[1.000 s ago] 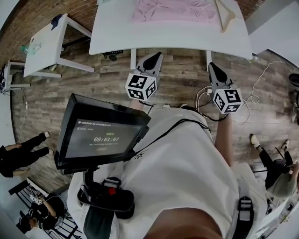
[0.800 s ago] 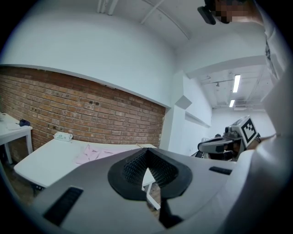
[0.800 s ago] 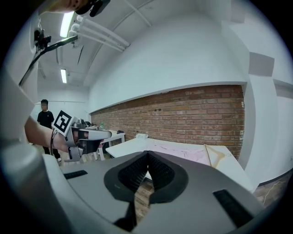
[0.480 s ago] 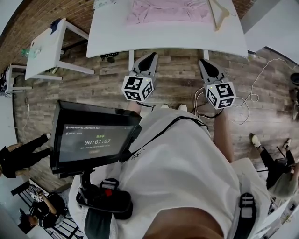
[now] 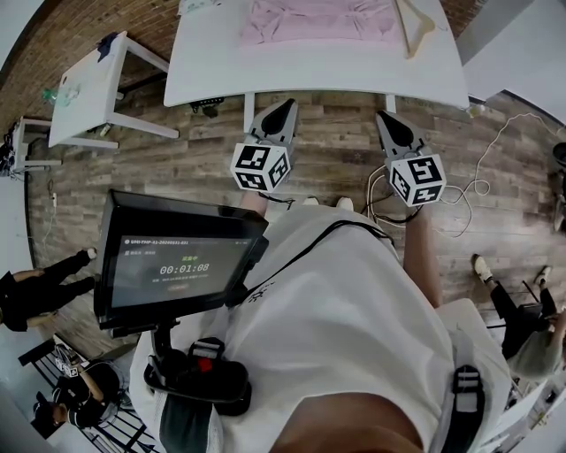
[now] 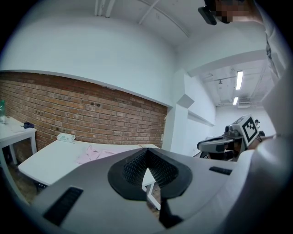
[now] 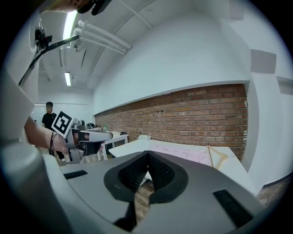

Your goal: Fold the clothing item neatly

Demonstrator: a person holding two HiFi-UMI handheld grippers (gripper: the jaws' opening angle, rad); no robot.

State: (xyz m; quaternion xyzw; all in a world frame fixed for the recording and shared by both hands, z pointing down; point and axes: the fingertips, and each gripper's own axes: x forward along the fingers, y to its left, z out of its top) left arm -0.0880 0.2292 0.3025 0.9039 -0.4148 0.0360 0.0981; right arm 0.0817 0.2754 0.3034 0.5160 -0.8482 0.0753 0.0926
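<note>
A pink garment (image 5: 318,19) lies spread flat on the white table (image 5: 309,75) at the top of the head view; it also shows as a pink patch (image 6: 94,154) in the left gripper view and as a pale pink sheet (image 7: 185,152) in the right gripper view. Both grippers hang over the wooden floor short of the table's near edge, nothing in them. My left gripper (image 5: 286,106) is shut, jaws tip to tip. My right gripper (image 5: 386,117) is shut as well. A wooden hanger (image 5: 413,25) rests beside the garment on the right.
A smaller white table (image 5: 84,88) stands to the left with small items. White cables (image 5: 478,190) trail over the floor at right. People sit or stand at the left and right edges. A screen (image 5: 177,265) hangs on my chest.
The view shifted slightly between the earliest frame and now, so the table and garment sit a bit higher in frame. Both grippers stay shut and almost still.
</note>
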